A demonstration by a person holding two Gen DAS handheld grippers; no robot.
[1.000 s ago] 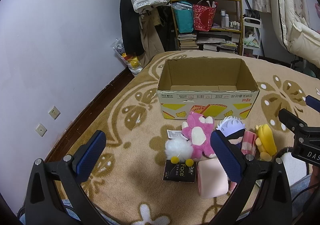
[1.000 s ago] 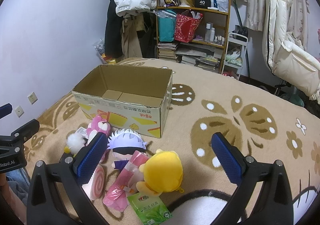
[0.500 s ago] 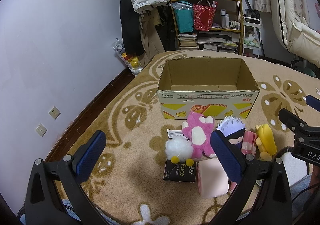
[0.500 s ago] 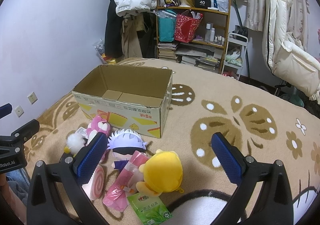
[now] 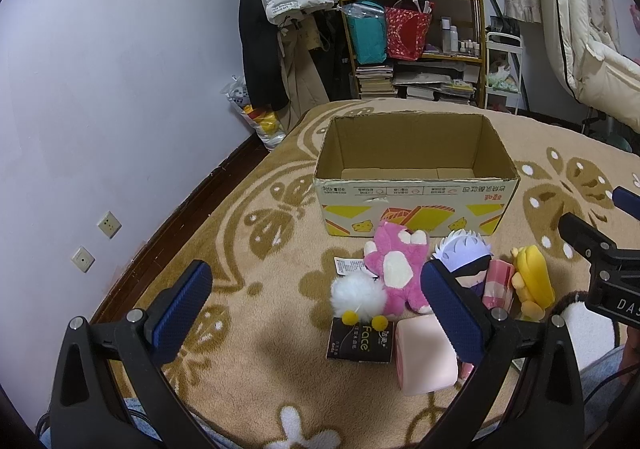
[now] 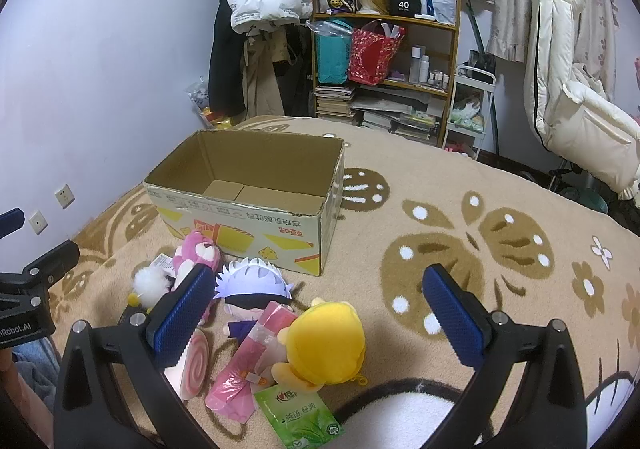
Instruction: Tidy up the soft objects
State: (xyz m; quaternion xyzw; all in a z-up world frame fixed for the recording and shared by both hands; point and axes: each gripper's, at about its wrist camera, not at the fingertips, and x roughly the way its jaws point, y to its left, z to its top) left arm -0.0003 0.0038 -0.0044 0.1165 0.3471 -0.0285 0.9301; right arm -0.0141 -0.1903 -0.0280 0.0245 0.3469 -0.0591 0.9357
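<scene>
You are holding both grippers above the patterned blanket (image 6: 440,185), and the left gripper (image 5: 316,313) and right gripper (image 6: 320,313) are each spread wide with nothing between the blue pads. The cardboard box (image 5: 416,185) is sitting open-topped and empty, its long axis running left to right across the left wrist view. Just in front of it the soft toys are lying in a loose row: a pink plush (image 5: 396,265) on its back with its head toward the box, a white-haired doll (image 6: 250,287), a yellow plush (image 6: 326,343), a white pompom (image 5: 358,295), a pink swirl roll (image 6: 194,363) and a pink packet (image 6: 250,357) lying slantwise.
</scene>
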